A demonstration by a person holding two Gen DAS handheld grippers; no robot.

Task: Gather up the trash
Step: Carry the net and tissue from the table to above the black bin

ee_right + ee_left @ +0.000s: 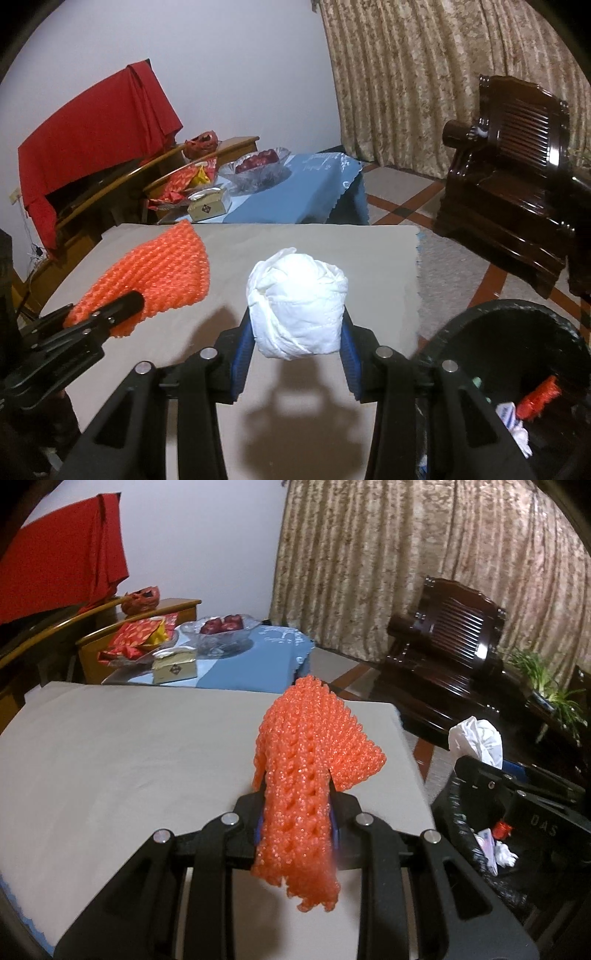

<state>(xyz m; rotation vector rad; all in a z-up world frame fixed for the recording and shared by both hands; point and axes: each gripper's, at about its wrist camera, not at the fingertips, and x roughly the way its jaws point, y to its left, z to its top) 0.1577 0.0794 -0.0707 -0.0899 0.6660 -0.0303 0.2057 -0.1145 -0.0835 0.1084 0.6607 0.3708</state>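
My left gripper (297,812) is shut on an orange foam net sleeve (310,753), held above the beige table (129,757). The sleeve sticks out past the fingers and droops behind them. In the right wrist view the same left gripper (122,306) and orange sleeve (162,269) hang at the left. My right gripper (295,332) is shut on a crumpled white tissue ball (299,306), lifted off the table (314,243); its shadow falls below. The tissue ball (476,738) and right gripper also show at the right in the left wrist view. A black-lined trash bin (517,354) stands at the lower right.
Inside the bin (461,856) lie white paper and red scraps. Behind the beige table is a blue-clothed table (314,192) with a glass fruit bowl (258,166), a tissue box (208,206) and red packets. A dark wooden armchair (517,177) stands right, curtains behind, a red cloth (92,125) left.
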